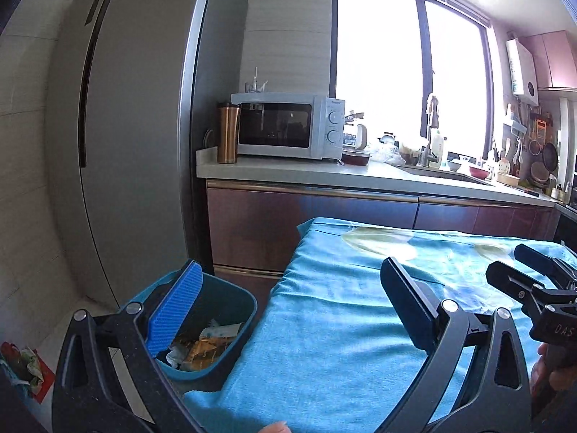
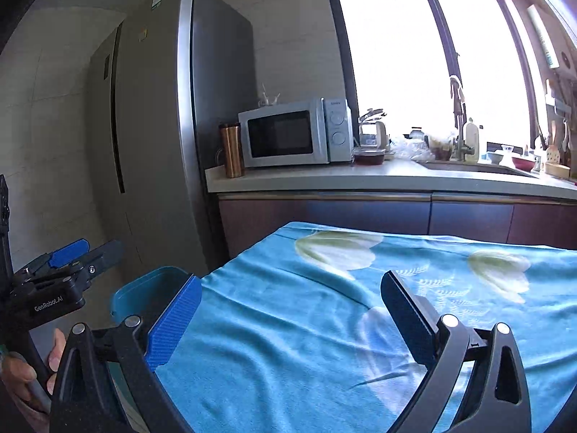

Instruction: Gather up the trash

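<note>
Two hand-held grippers hang over a table draped in a blue floral cloth (image 2: 288, 342) in a home kitchen, both with jaws spread wide and nothing between them. The left gripper (image 1: 292, 306) points across the near-left corner of the table; its blue-padded left finger (image 1: 176, 310) stands in front of a teal trash bin (image 1: 230, 357) set on the floor just beside the table's left edge. Inside the bin lie crumpled wrappers and scraps of paper (image 1: 202, 342), filling its bottom. The right gripper (image 2: 288, 317) faces the cloth's white tulip print, with the bin's rim (image 2: 144, 288) showing behind its left finger. In the right wrist view the left gripper appears at the left edge, gripped by a person's hand (image 2: 32, 368). Behind the table runs a counter (image 1: 324, 173) carrying a white microwave (image 1: 285, 126), a copper-coloured travel mug (image 1: 228, 133) and assorted dishes near a sink below a bright window. A tall silver refrigerator (image 1: 137, 144) stands to the left of the counter. Some red and green litter (image 1: 21, 364) lies on the floor at far left.
</note>
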Motion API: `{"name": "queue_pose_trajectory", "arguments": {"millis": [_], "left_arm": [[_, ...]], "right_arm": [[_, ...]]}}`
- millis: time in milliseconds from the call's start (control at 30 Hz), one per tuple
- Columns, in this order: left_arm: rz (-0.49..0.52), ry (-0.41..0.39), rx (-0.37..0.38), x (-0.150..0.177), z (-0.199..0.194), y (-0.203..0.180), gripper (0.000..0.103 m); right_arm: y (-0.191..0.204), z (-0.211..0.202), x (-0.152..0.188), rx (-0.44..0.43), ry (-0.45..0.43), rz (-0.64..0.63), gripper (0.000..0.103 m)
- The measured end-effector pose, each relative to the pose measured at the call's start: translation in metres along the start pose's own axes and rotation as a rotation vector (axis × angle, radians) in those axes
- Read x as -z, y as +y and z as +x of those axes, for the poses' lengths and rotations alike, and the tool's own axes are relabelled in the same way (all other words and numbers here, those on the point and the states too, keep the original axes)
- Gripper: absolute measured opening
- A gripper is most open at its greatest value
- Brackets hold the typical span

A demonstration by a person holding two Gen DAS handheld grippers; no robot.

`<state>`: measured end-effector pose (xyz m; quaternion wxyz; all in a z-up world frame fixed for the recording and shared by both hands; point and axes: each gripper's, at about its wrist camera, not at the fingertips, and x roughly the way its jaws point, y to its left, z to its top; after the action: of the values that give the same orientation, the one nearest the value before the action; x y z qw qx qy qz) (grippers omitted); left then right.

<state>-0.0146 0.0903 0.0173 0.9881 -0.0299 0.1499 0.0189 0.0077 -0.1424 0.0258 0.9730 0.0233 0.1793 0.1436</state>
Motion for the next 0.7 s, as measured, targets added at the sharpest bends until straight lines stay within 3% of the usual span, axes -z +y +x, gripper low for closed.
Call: {"name": "queue_pose_trajectory", "arguments": {"millis": [333,700], "left_arm": [[0.045,-0.05,-0.011,0.001,-0.019,-0.022,0.097],[0.055,-0.076,-0.003,0.003,-0.03,-0.027,0.097]], "right_arm": [[-0.011,-0.034,0.004,0.093,-0.083,-0.004,0.096],[-0.01,-0.053,0.006,0.122,-0.125,-0.01,0.096]]}}
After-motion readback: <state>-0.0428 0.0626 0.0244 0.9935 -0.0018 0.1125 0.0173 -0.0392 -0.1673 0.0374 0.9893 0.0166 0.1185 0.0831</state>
